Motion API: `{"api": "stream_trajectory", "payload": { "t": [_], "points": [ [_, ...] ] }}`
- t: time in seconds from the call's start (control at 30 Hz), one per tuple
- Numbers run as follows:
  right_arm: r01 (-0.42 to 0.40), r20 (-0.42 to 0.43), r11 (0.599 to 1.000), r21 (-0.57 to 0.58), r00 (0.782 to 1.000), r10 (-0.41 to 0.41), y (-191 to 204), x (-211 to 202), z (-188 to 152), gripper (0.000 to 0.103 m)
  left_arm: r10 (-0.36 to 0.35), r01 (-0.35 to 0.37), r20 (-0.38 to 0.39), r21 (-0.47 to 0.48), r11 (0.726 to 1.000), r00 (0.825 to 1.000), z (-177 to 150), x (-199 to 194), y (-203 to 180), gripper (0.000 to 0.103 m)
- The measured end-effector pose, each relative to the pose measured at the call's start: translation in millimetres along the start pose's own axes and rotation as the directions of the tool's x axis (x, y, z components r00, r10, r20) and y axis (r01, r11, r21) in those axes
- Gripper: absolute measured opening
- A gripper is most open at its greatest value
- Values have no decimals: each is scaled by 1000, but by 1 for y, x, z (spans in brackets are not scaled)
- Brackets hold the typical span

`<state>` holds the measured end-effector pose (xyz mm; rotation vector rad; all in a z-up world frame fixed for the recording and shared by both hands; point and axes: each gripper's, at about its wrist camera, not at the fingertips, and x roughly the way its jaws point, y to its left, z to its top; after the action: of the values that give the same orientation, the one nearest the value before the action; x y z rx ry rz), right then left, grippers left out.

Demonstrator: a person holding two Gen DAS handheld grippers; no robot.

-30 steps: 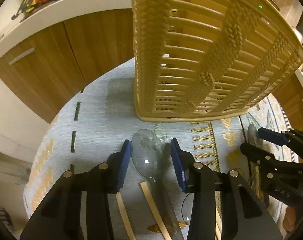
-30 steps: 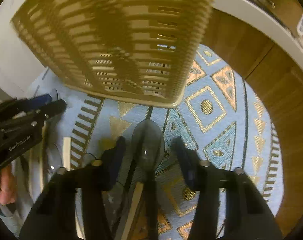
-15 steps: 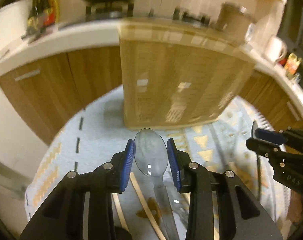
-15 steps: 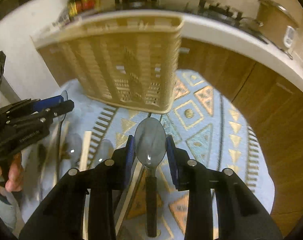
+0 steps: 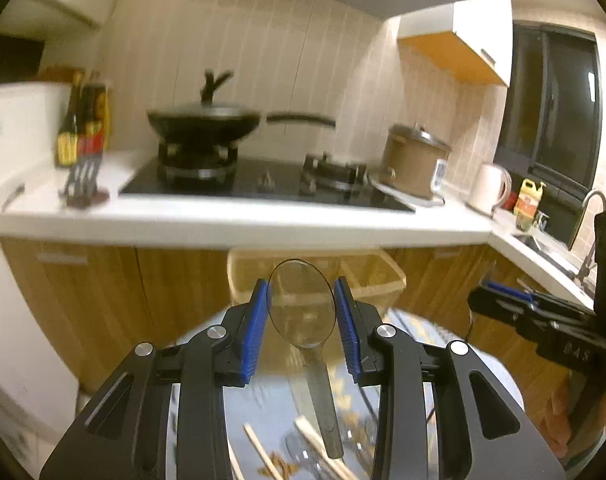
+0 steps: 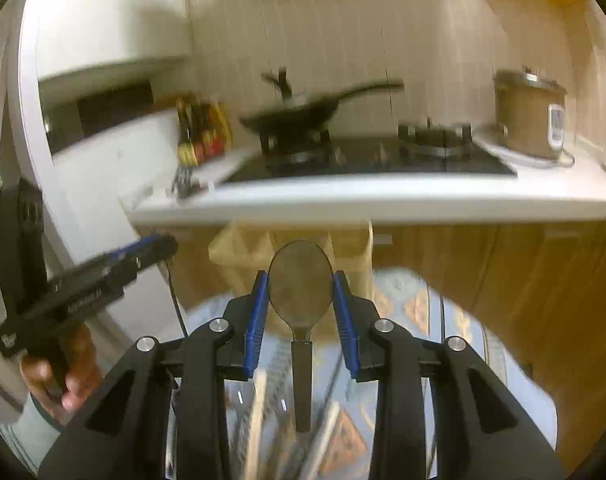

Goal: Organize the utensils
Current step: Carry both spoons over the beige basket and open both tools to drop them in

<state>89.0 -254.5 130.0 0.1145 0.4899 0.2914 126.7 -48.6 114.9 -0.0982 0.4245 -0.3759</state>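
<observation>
My left gripper (image 5: 302,310) is shut on a clear plastic spoon (image 5: 301,312), held by its bowl, handle hanging down toward me. My right gripper (image 6: 301,300) is shut on a dark grey plastic spoon (image 6: 300,292), also by the bowl. Both are lifted well above the rug. The tan slatted basket (image 5: 367,276) stands on the rug beyond the left gripper and also shows in the right wrist view (image 6: 239,252). Wooden sticks (image 5: 263,452) and clear utensils lie on the rug below. The right gripper shows at the right of the left wrist view (image 5: 503,296).
A white counter (image 5: 239,220) with a hob, a black wok (image 5: 203,124), sauce bottles (image 5: 83,120) and a rice cooker (image 5: 415,164) runs across the back. Wooden cabinets (image 5: 103,300) stand under it. A patterned rug (image 6: 423,312) covers the low table.
Both grippers closed on their spoons and rose, tilting up from the rug to face the counter. The basket now looks lower and farther.
</observation>
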Motion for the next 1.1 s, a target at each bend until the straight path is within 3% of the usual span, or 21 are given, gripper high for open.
{"api": "stream_trajectory", "payload": {
  "t": [0.27, 0.4, 0.77, 1.1],
  "points": [
    [36, 159, 998, 44, 986, -42, -9, 19, 73, 29, 84, -94, 170, 47, 995, 982, 62, 4, 3, 32],
    [150, 206, 988, 25, 967, -151, -14, 43, 89, 29, 120, -132, 218, 41, 990, 969, 73, 24, 10, 32],
    [193, 140, 981, -1, 972, -191, -31, 112, 59, 29, 189, -193, 208, -4, 981, 960, 58, 83, 29, 32],
    [184, 75, 983, -15, 980, -183, -31, 126, 38, 30, 155, -154, 118, -19, 988, 981, 33, 99, 40, 32]
  ]
}}
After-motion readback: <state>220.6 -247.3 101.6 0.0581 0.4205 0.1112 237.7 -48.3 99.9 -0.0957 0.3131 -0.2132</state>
